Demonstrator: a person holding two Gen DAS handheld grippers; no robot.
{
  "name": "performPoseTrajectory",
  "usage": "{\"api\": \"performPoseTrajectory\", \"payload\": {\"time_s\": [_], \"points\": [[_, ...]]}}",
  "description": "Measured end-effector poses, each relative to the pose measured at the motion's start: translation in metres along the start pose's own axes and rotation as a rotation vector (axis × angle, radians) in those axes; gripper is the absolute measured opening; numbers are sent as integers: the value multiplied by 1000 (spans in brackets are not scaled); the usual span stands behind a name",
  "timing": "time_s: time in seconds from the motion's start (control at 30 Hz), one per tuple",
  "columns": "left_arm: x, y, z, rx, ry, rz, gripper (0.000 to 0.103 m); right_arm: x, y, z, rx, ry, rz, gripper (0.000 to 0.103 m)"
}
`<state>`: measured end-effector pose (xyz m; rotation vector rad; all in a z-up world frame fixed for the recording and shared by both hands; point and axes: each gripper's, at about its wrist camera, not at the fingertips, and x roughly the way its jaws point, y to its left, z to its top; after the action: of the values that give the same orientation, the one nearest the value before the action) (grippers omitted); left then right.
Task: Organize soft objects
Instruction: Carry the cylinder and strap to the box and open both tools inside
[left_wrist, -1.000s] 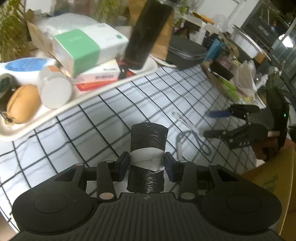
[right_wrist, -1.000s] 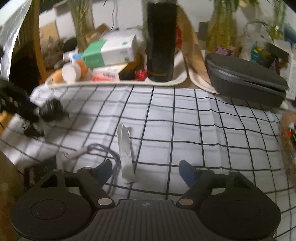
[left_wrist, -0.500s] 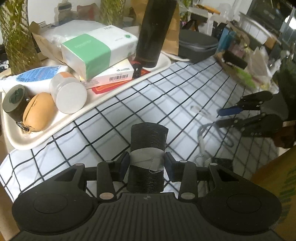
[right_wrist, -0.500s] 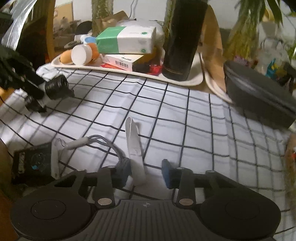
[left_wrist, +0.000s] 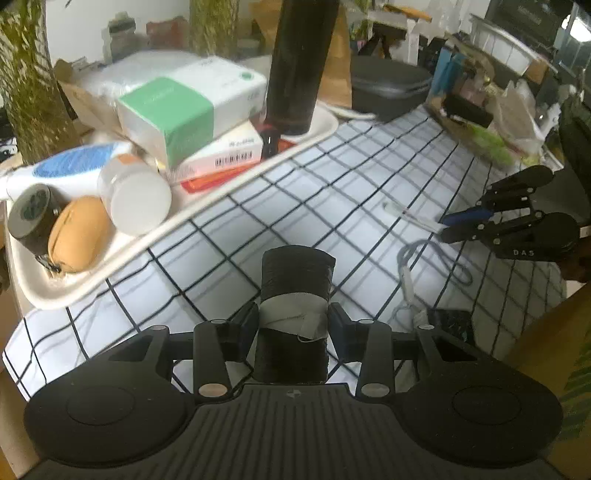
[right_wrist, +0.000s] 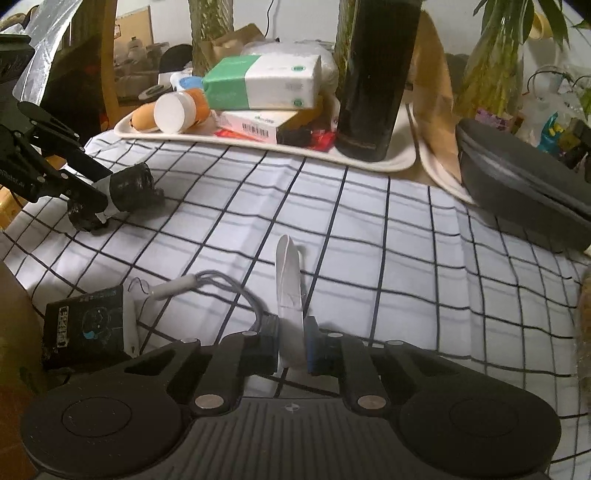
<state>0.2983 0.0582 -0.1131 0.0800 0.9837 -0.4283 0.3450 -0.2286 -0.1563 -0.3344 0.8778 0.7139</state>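
My left gripper (left_wrist: 293, 325) is shut on a black roll with a pale grey band (left_wrist: 295, 291), held just above the checked cloth. From the right wrist view the same roll (right_wrist: 131, 184) pokes out of the left gripper (right_wrist: 105, 205) at the far left. My right gripper (right_wrist: 291, 343) has its jaws closing on a flat white strip (right_wrist: 290, 280), whose near end sits between the blue pads and touches both. The far end of the strip rests on the cloth. In the left wrist view the right gripper (left_wrist: 448, 225) pinches that white strip (left_wrist: 406, 216) at the right.
A cream tray (left_wrist: 207, 218) at the back holds a green-and-white tissue box (left_wrist: 184, 110), a tall black bottle (right_wrist: 373, 77), a white jar (left_wrist: 135, 195) and a tan pouch (left_wrist: 77, 232). A grey cable (right_wrist: 229, 288) and a black packet (right_wrist: 85, 321) lie near the right gripper. A dark case (right_wrist: 517, 184) sits at the back right.
The right gripper's jaws have come together from wide apart onto the white strip. The left gripper still holds the black roll, and its view has swung a little towards the tray.
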Motion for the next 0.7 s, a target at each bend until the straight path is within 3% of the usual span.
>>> {"api": "performPoseTrajectory", "payload": {"time_s": [0.27,0.7], "points": [[-22,-1,9,-25,-59,0,40,-37,-5,9,31,-95,-38,16],[-86,-31,22,49,-140,15,40,-113,11,16,7,-184,-73,16]]}}
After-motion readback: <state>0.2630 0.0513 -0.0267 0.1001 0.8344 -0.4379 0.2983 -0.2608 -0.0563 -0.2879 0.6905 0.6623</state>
